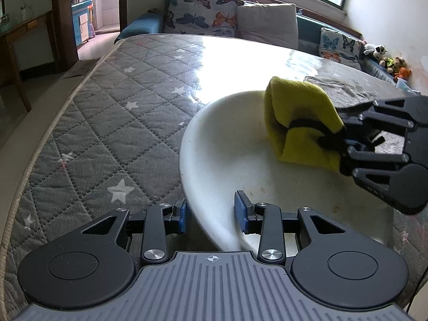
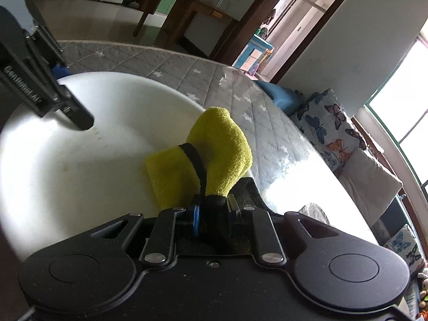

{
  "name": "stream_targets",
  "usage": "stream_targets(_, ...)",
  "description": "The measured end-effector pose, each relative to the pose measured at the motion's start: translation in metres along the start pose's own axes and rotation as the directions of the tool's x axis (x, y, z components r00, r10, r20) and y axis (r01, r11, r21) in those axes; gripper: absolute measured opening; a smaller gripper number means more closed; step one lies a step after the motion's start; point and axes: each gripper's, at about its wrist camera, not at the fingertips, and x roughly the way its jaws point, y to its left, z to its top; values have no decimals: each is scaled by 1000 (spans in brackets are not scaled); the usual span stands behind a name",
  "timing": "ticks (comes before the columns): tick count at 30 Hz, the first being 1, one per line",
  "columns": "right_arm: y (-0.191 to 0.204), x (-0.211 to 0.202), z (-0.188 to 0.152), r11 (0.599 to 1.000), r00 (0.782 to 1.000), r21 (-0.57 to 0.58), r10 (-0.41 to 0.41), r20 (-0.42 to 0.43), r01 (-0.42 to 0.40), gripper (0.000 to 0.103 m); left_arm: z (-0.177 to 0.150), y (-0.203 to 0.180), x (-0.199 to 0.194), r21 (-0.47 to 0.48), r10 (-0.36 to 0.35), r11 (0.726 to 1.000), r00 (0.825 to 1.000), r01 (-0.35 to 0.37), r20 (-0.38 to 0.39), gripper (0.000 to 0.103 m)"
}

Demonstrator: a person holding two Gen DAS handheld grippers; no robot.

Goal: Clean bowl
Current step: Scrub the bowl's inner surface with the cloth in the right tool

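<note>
A wide white bowl point(image 1: 227, 147) point(image 2: 80, 174) with faint brownish marks sits on a table under a grey quilted star cloth point(image 1: 112, 123). My left gripper point(image 1: 211, 211) straddles the bowl's near rim, one blue pad point(image 1: 182, 215) outside and the other inside, with a wide gap between them. In the right wrist view the left gripper point(image 2: 72, 96) shows at the upper left over the rim. My right gripper point(image 2: 211, 208) point(image 1: 339, 144) is shut on a folded yellow cloth point(image 1: 297, 107) point(image 2: 227, 147) with a black strap. The cloth rests on the bowl's inner surface on the far right side.
A crumpled grey cloth point(image 1: 342, 91) lies on the table behind the bowl. Butterfly cushions point(image 1: 206, 10) and plush toys point(image 1: 388, 61) line a bench under the window. The table edge point(image 1: 40, 144) curves along the left, with floor and a doorway point(image 2: 270, 42) beyond.
</note>
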Motion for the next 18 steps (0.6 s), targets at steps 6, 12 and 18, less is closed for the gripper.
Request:
stream_targets(6, 4, -13, -3, 998, 999, 38, 49, -21, -48, 20, -4, -4, -5, -1, 2, 1000, 1000, -2, -7, 37)
stream_targets(12, 6, -24, -3, 993, 995, 76, 98, -29, -96, 20, -10, -9, -11, -10, -6, 1000, 1000, 6, -23, 38)
stream_targets(18, 5, -33, -1, 977, 985, 135, 172, -28, -167, 20, -15, -15, -17, -27, -12, 1000, 999, 11, -39, 40)
